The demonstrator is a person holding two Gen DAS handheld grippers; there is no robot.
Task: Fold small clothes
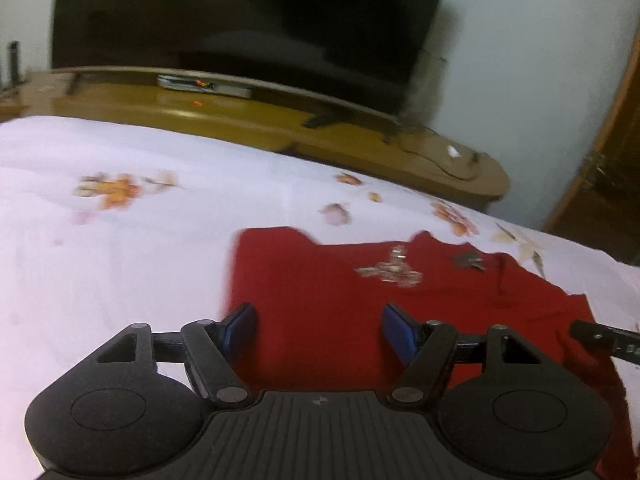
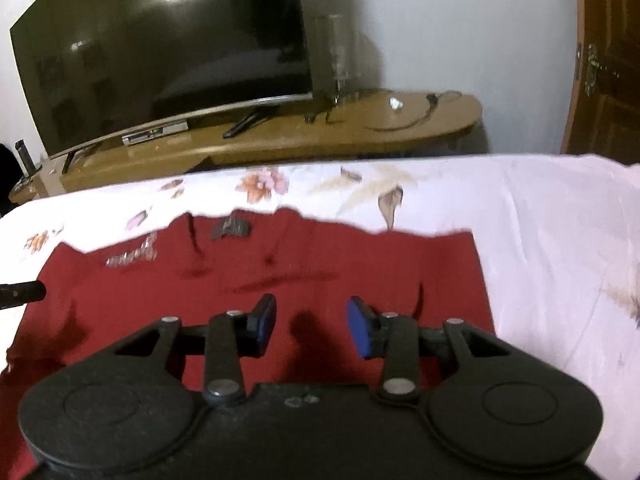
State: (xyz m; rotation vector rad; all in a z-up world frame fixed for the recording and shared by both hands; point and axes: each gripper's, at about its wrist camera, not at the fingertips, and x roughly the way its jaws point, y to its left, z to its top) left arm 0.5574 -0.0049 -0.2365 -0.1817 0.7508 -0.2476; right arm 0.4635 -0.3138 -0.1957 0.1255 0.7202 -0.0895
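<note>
A red garment (image 1: 344, 300) with a small silvery print (image 1: 390, 270) lies spread flat on a white flowered bedsheet (image 1: 120, 264). My left gripper (image 1: 319, 330) hovers over its left part, jaws open, nothing between the blue pads (image 1: 242, 328). In the right wrist view the same red garment (image 2: 280, 272) fills the middle. Over its right part my right gripper (image 2: 312, 326) is open with a gap between the pads (image 2: 362, 332), and only cloth shows below. The left gripper's finger edge (image 2: 22, 292) pokes in at the left.
Beyond the bed stands a wooden TV bench (image 2: 320, 136) with a large dark TV (image 2: 160, 60), a set-top box (image 2: 154, 134) and cables. A wooden door (image 2: 604, 80) is at the right. The bedsheet (image 2: 560, 260) stretches right of the garment.
</note>
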